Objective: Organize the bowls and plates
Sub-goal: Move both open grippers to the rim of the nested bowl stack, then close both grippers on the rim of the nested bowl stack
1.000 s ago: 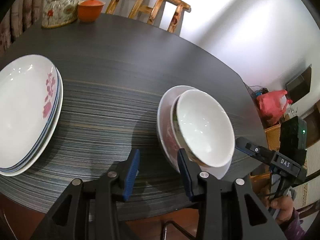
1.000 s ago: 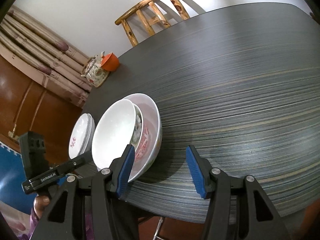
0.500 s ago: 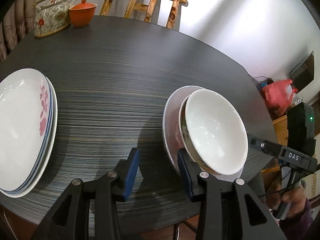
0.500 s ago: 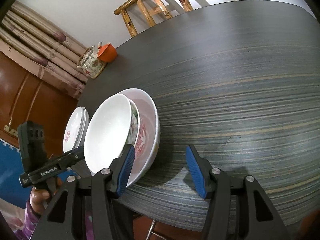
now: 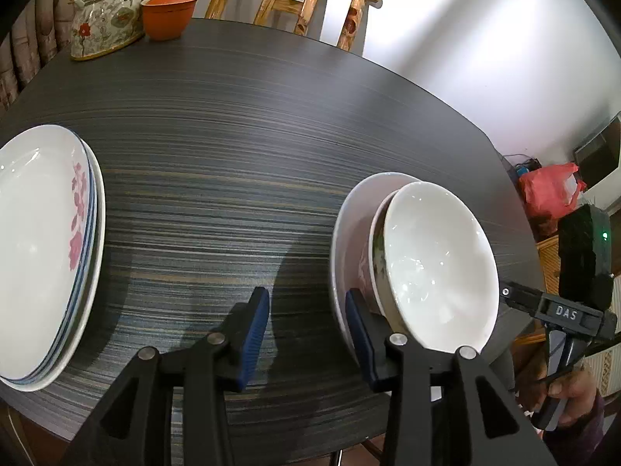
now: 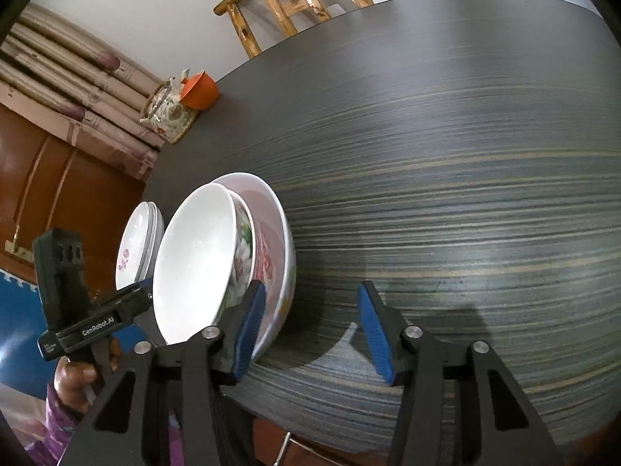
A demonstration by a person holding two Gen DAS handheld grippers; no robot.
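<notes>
A stack of white bowls [image 5: 438, 264] sits near the table's front edge, a plain white bowl on top of flowered ones; it also shows in the right wrist view [image 6: 202, 264]. A stack of white plates [image 5: 42, 248] with a pink flower print lies at the left, and shows small in the right wrist view [image 6: 137, 244]. My left gripper [image 5: 306, 322] is open and empty, just left of the bowls. My right gripper [image 6: 310, 318] is open and empty, just right of the bowls.
A flowered teapot [image 5: 106, 15] and an orange lidded cup [image 5: 169, 11] stand at the table's far edge. A wooden chair [image 5: 299, 0] stands behind the dark round table [image 5: 233, 147]. A red bag [image 5: 549, 194] lies off to the right.
Both grippers have drawn back a little from the table and stay open. The bowls and plates have not moved.
</notes>
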